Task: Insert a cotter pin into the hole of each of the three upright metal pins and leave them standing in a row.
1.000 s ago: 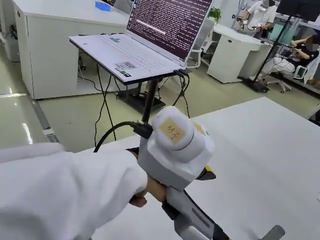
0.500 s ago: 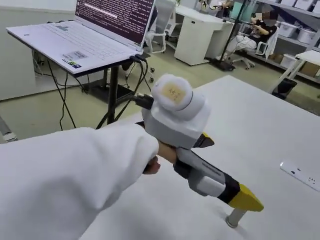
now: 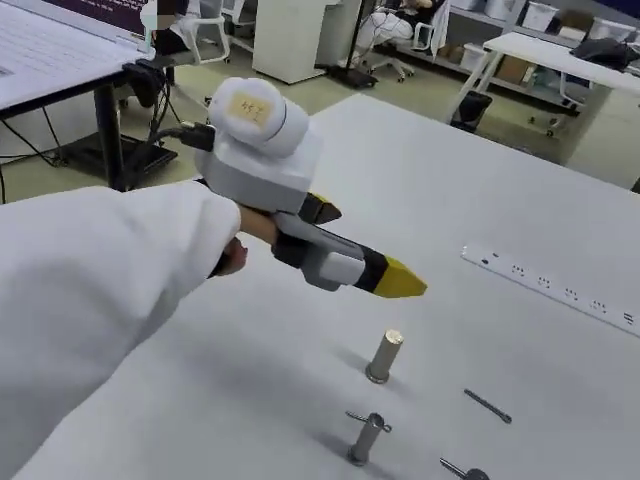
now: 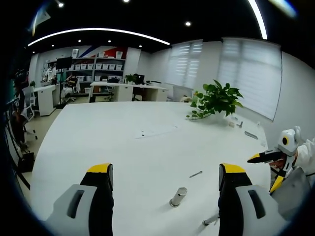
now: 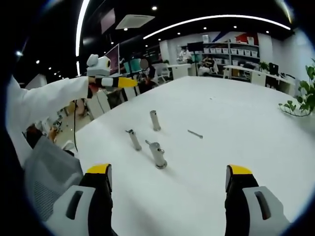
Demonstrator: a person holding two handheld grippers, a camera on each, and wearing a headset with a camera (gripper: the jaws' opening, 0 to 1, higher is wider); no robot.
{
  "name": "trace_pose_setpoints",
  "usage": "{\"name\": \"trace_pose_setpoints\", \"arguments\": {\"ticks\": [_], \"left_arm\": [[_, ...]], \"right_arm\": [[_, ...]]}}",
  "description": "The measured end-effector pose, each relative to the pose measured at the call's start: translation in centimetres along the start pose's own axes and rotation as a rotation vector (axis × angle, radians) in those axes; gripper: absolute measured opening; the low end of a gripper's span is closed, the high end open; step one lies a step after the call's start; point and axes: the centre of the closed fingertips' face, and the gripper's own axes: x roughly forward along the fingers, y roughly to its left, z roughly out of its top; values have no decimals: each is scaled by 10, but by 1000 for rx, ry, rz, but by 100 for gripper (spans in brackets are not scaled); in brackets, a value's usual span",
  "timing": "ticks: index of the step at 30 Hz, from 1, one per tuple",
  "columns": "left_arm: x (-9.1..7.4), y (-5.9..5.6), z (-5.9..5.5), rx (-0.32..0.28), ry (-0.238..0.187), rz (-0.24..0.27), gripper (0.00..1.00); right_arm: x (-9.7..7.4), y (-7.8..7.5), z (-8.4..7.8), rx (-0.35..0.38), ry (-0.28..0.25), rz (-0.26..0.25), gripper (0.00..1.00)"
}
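Three upright metal pins stand on the white table. The far pin (image 3: 383, 355) (image 5: 155, 120) (image 4: 178, 196) has a bare hole. The middle pin (image 3: 366, 438) (image 5: 134, 139) carries a cotter pin, and so does the near pin (image 5: 157, 155) (image 3: 470, 475). A loose cotter pin (image 3: 488, 405) (image 5: 195, 133) (image 4: 196, 174) lies flat beside them. My left gripper (image 3: 400, 282) (image 4: 166, 177) hovers open above and behind the far pin, holding nothing. My right gripper (image 5: 170, 172) is open and bare, back from the row.
A white power strip (image 3: 550, 285) lies on the table beyond the pins. A potted plant (image 4: 214, 101) stands at the far edge. A laptop stand (image 3: 120, 110), desks and chairs lie off the table's left side.
The head camera has swung right and down, bringing the pins and the loose cotter pin into sight. The left gripper stays held out over the table.
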Motion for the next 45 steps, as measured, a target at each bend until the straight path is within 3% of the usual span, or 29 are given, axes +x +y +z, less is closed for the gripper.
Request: {"name": "trace_pose_setpoints", "arguments": {"ticks": [3, 7, 13, 17, 24, 28, 30, 35, 38, 41, 45], "left_arm": [[5, 1, -8, 21, 33, 34, 87], [14, -4, -21, 33, 74, 14, 86], [26, -15, -31, 46, 106, -27, 79], [33, -22, -46, 73, 154, -50, 77], [46, -29, -67, 107, 210, -78, 66], [52, -35, -82, 179, 259, -113, 54], [55, -35, -88, 168, 279, -112, 50], [59, -36, -96, 186, 299, -126, 41], [61, -35, -96, 185, 292, -128, 32], [63, -33, -95, 231, 278, -116, 23], [64, -38, -97, 253, 276, -142, 14]], "right_arm": [[-3, -4, -6, 18, 8, -19, 94], [-6, -5, -5, 38, -12, -41, 94], [-12, -3, -5, 34, -22, -62, 93], [-13, -2, -6, 43, -29, -71, 93], [-16, 0, -7, 55, -37, -88, 92], [-17, -1, -9, 49, -35, -95, 90], [-16, -2, -12, 40, -16, -100, 90], [-18, -1, -12, 29, -14, -112, 90], [-20, -3, -12, 23, -11, -123, 89], [-22, -6, -14, 26, -14, -137, 89], [-27, -15, -13, 26, -16, -166, 88]]}}
